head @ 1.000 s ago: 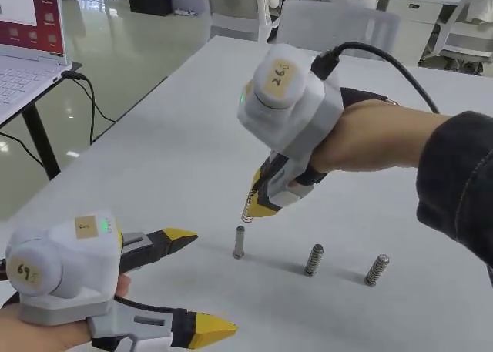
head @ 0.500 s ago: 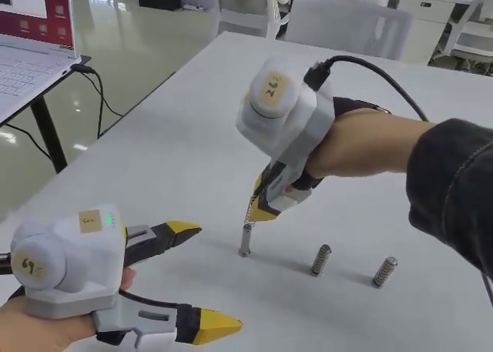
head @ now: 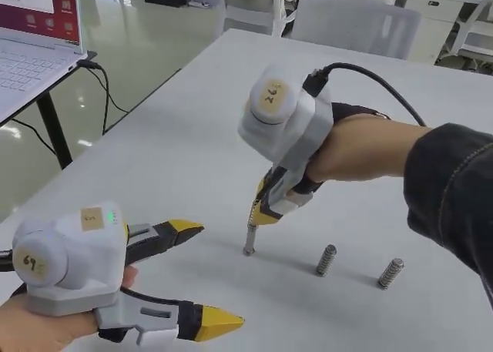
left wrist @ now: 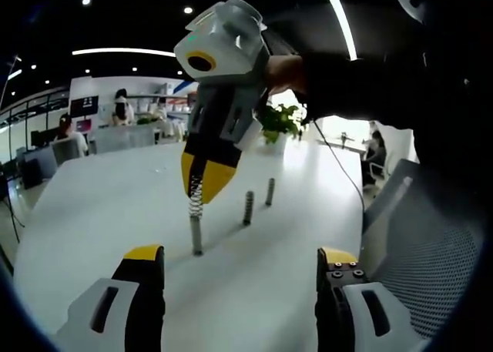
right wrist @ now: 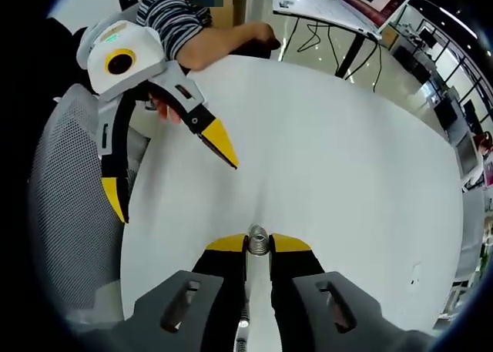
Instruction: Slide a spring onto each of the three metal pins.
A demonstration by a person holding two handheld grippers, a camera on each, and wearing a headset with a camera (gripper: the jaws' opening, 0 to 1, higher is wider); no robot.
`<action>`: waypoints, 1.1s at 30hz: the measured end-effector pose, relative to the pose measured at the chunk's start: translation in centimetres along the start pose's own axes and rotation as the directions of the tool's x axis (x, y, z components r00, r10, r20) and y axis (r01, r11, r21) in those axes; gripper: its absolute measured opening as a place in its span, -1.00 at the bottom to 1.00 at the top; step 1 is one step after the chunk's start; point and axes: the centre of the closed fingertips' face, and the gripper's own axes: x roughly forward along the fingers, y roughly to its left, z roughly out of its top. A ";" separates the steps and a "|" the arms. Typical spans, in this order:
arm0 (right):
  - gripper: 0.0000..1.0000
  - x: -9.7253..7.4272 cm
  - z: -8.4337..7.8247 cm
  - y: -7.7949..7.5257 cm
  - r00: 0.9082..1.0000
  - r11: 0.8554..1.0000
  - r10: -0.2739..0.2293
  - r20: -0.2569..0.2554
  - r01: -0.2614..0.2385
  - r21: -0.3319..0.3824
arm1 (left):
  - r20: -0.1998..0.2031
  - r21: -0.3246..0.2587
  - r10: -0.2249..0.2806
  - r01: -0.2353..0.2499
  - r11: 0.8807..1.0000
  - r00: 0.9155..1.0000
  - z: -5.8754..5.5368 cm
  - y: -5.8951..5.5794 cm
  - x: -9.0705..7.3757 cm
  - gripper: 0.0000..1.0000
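Spring [left wrist: 196, 196] pinched in right gripper [head: 262, 213], jaws narrow around it, its lower end at top of bare pin [head: 249, 244] on table [head: 192, 136], we log next pin [head: 326, 260] and end pin [head: 390, 273] each already wearing a spring, left gripper [head: 212, 273] near, jaws wide, empty.

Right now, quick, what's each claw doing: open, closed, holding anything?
Left claw: open, holding nothing.
Right claw: closed on a spring, right over the bare pin.
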 end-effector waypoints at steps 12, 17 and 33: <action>-0.84 1.0 -0.4 0.0 1.000 1.000 0.009 -0.023 -0.009 0.004 | 0.006 0.000 0.005 -0.005 1.000 1.000 0.1 0.2 -0.2 0.49; -0.84 1.5 -0.6 -0.1 1.000 1.000 0.013 -0.028 -0.013 0.017 | 0.004 -0.003 0.003 -0.003 1.000 1.000 0.0 0.1 -0.2 0.48; -0.84 4.0 -1.5 0.1 0.998 0.999 0.033 -0.045 -0.031 0.042 | -0.003 -0.008 0.001 -0.001 1.000 1.000 -0.2 0.0 -0.1 0.46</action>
